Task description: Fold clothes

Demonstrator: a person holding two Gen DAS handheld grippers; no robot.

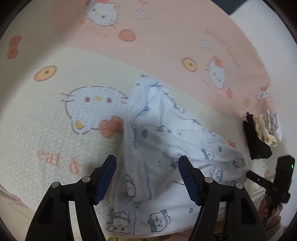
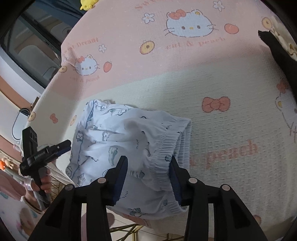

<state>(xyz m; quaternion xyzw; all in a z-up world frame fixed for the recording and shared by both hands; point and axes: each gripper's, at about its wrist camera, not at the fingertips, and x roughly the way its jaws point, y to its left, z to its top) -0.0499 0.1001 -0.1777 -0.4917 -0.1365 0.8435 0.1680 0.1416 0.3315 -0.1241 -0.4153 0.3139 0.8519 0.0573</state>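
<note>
A light-blue garment (image 1: 167, 133) printed with small cartoon figures lies crumpled on the table. Its gathered elastic waistband (image 2: 174, 137) is folded over on the right in the right wrist view. My left gripper (image 1: 146, 164) is open wide, its fingers straddling the lower left part of the cloth without pressing on it. My right gripper (image 2: 148, 162) is open too, with the waistband edge bunched between its fingers. From the side, the left gripper (image 2: 65, 146) shows at the garment's left edge, held by a hand. The right gripper (image 1: 249, 174) shows at the far right in the left wrist view.
A pink and cream cat-print cover (image 2: 185, 89) is spread over the table. A black cloth (image 1: 257, 140) with cream and white pieces on it lies at the right. The table's edge (image 2: 46, 92) drops off at the left, near a window. A yellow plush toy (image 2: 87, 4) sits at the far end.
</note>
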